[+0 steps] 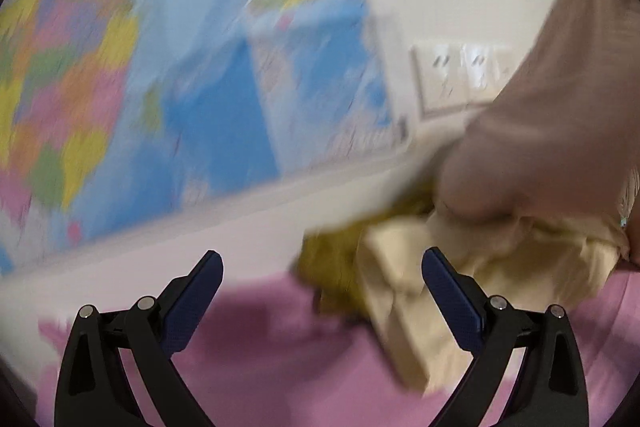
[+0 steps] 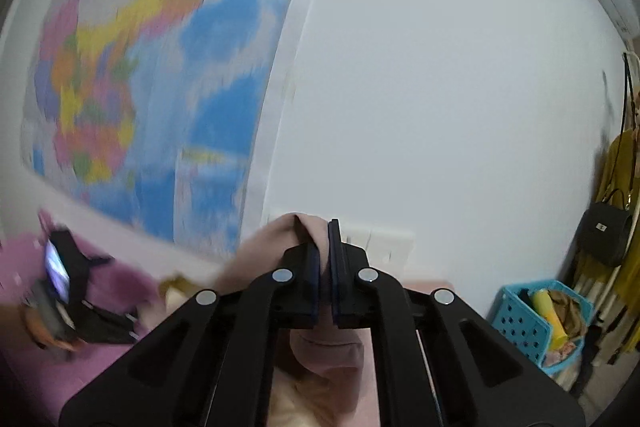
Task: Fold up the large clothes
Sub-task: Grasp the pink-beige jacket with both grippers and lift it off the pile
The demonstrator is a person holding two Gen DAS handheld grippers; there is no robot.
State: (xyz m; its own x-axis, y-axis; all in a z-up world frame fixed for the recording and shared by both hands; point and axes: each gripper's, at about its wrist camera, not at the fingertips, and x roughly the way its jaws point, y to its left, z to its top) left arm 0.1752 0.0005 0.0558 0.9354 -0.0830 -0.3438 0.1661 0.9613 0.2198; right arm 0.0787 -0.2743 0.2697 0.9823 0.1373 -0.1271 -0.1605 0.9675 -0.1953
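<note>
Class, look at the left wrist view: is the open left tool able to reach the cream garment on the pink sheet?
Probably yes: the left tool is open, and the cream garment lies unobstructed just ahead.

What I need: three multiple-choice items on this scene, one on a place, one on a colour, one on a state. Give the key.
1. The blue basket sits: A on the bed; B low right, beside hanging clothes; C on the map.
2. The garment in the right gripper is: A pinkish beige; B green; C black.
3. The left gripper has its jaws: A shut on cloth; B shut, empty; C open, empty.
Key: B, seen in the right wrist view; A, its fold shows between the shut jaws; C, wide apart, nothing pinched.
</note>
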